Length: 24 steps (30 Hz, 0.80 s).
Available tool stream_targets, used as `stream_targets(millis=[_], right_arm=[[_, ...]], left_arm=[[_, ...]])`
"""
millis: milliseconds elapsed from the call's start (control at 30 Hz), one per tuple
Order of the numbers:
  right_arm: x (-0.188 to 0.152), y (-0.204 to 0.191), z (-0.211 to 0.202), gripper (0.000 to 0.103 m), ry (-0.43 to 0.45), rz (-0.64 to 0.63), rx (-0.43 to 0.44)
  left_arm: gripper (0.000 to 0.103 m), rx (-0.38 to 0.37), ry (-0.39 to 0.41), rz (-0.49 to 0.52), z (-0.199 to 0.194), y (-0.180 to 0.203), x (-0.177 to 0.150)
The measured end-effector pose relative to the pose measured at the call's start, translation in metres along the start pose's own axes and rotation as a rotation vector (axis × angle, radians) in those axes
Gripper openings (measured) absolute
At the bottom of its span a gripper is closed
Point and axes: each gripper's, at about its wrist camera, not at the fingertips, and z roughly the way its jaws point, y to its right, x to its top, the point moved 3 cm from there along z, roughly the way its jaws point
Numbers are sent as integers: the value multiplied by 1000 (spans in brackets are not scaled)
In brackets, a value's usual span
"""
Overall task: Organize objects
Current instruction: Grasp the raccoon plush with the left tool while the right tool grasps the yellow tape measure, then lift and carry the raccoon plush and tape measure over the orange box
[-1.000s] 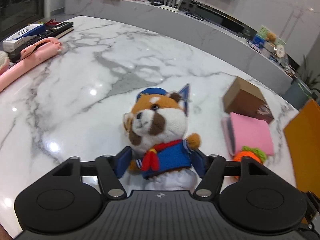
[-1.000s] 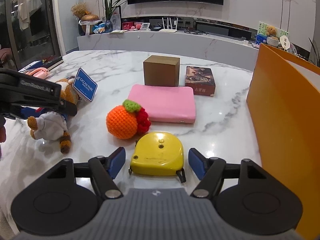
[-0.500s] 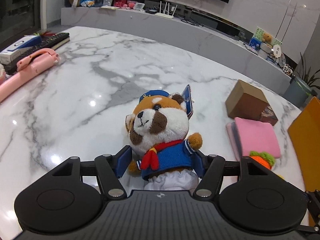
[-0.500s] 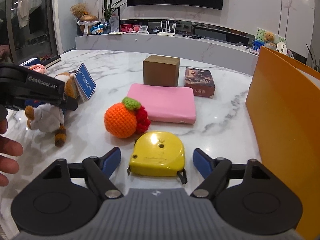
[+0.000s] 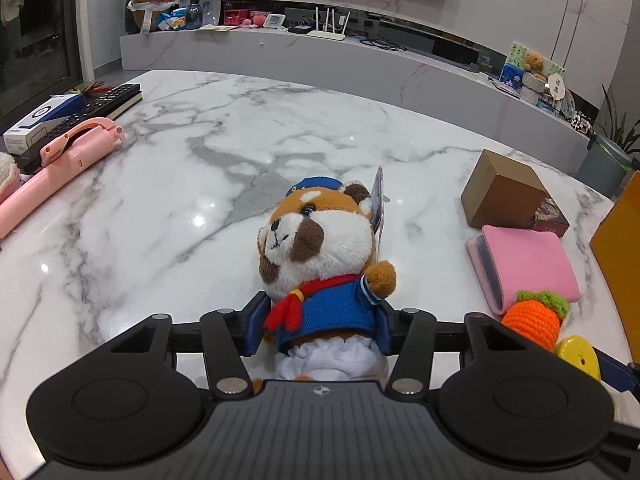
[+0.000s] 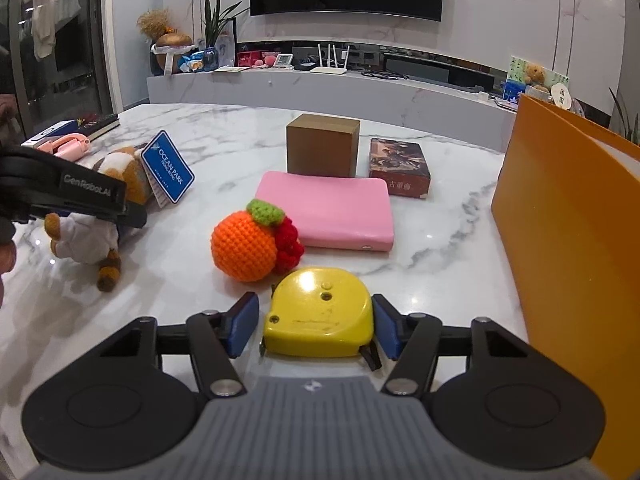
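White marble table [image 6: 440,236] bears pink case [image 6: 328,210], brown box [image 6: 322,151], crocheted orange [image 6: 244,246]; perhaps remotes [image 5: 100,106].

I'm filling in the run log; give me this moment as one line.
left gripper: shut on plush toy | right gripper: open around tape measure | marble table

Both low, close wrist views face across the marble table [image 5: 280,128], sharing the crocheted orange [image 6: 244,246].

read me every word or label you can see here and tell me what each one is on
"OCEAN PARK": blue hang tag on the red panda plush toy in a sailor suit; smaller lines beneath unreadable.
"GenRobot.AI": black left gripper.
Dark picture-printed box: two characters, too blurred.
White and blue carton: print too small.
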Motion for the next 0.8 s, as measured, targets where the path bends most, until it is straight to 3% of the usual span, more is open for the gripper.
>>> stream_targets(millis=[400, 433, 800], right_arm=[[6, 1, -6, 56, 1, -20, -3], [8, 2, -9, 56, 7, -19, -4], [23, 6, -33, 56, 60, -21, -23]], left_arm=[[46, -59, -25, -33, -18, -2, -5], [41, -63, -25, -33, -21, -1, -5], [40, -92, 15, -38, -51, 1, 1]])
